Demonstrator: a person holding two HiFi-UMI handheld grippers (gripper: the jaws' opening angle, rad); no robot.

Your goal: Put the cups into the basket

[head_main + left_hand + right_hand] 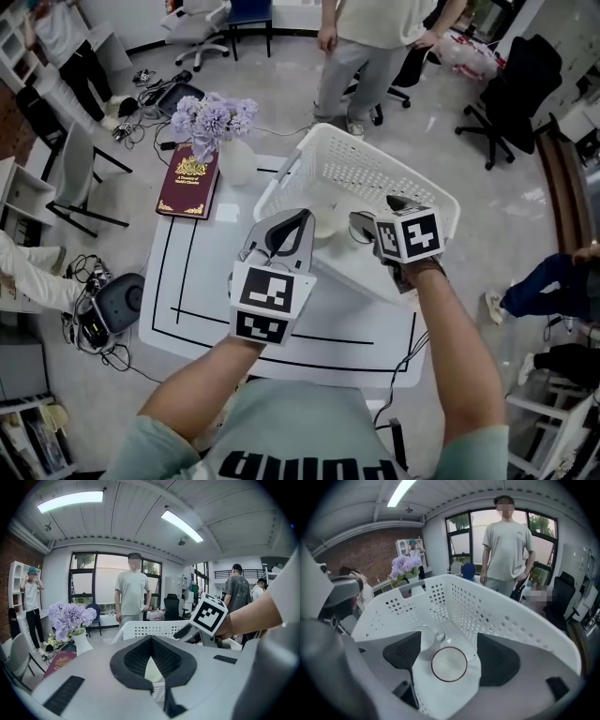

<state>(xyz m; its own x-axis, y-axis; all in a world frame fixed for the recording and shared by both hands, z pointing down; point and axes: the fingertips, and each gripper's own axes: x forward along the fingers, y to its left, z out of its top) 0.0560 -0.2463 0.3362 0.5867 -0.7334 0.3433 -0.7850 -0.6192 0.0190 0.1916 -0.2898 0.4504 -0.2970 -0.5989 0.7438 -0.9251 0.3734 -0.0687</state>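
Observation:
A white perforated basket (403, 183) stands on the right half of the white table (187, 309). In the right gripper view a cup with a brown rim (449, 663) sits upright on the basket's floor (440, 691). A second pale cup (423, 638) stands just behind it. My right gripper (450, 643) hangs over them inside the basket, open, its dark pads (404, 651) clear of the brown rim. In the head view it (361, 225) reaches in over the near wall, beside a pale cup (328, 223). My left gripper (302, 217) hovers at the basket's near left corner, its tips (150, 639) touching, with nothing held.
A white vase of purple flowers (234, 157) and a red book (190, 183) lie at the table's far left. A person (361, 47) stands just beyond the basket. Office chairs (511, 94) and cables (103, 309) surround the table on the floor.

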